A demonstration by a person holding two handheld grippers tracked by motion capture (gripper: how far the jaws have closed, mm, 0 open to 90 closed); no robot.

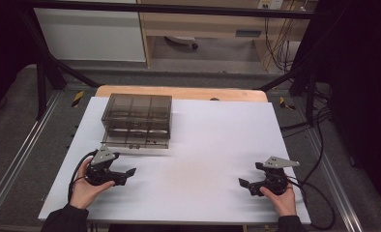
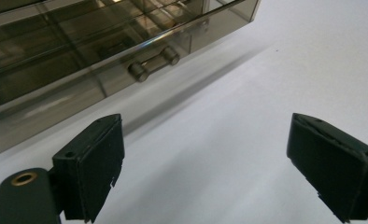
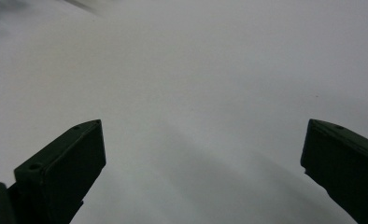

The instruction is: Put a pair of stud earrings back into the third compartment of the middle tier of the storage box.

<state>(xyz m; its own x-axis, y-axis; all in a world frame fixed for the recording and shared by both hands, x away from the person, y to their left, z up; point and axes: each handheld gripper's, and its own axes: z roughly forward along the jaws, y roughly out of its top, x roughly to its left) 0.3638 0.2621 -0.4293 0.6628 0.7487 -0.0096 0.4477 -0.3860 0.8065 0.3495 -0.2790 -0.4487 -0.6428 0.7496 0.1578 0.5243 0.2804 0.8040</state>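
Two open claws, left claw (image 2: 205,163) facing drawer handle (image 2: 154,62), right claw (image 3: 203,168) above bare sheet (image 3: 196,70)

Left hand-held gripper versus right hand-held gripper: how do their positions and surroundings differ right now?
The left hand-held gripper sits close to the smoky translucent plastic drawer box, whose front handle lies ahead of its jaws; the right hand-held gripper sits far from the box, with bare white table surface ahead. The left one's jaws point toward the table's middle from the left, the right one's from the right. Both are open, hold nothing, and are low over the table.
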